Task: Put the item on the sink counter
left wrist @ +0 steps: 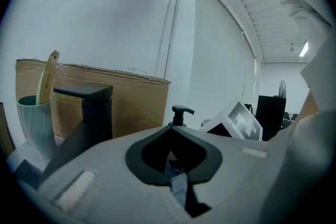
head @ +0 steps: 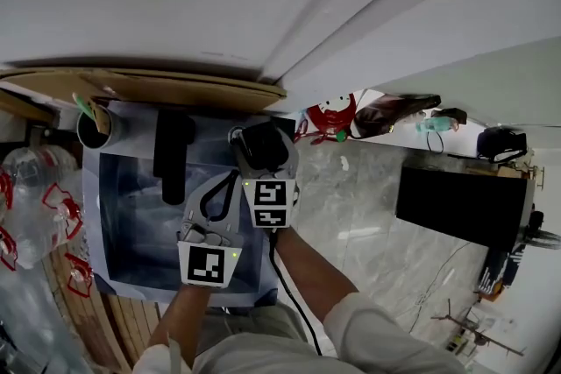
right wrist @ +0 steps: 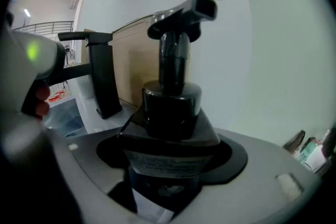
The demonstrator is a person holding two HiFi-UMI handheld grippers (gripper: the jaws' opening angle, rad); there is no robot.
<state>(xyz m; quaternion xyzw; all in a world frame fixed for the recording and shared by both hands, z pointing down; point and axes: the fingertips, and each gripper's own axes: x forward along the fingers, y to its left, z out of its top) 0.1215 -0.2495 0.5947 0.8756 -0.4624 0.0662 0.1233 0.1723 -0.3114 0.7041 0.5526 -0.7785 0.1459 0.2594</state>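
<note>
Fingers of the right gripper (head: pixel 266 160) clasp a black pump bottle (right wrist: pixel 171 107) at the sink's (head: pixel 112 188) back right corner; the left gripper's (left wrist: pixel 173 162) are clenched, empty.

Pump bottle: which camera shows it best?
The right gripper view: the pump bottle fills the centre, held in the right gripper, nozzle and label visible. The head view shows only its dark top; the left gripper view only its pump head.

A black faucet (head: pixel 173 155) is standing at the far side. Just left of it, a pale cup (head: pixel 95 129) is holding a wooden-handled stick (left wrist: pixel 48 78). A cardboard sheet (head: pixel 175 89) is leaning behind them. Clear plastic bottles (head: pixel 31 206) are lying far left, and a black box (head: pixel 465 204) is sitting well right.
</note>
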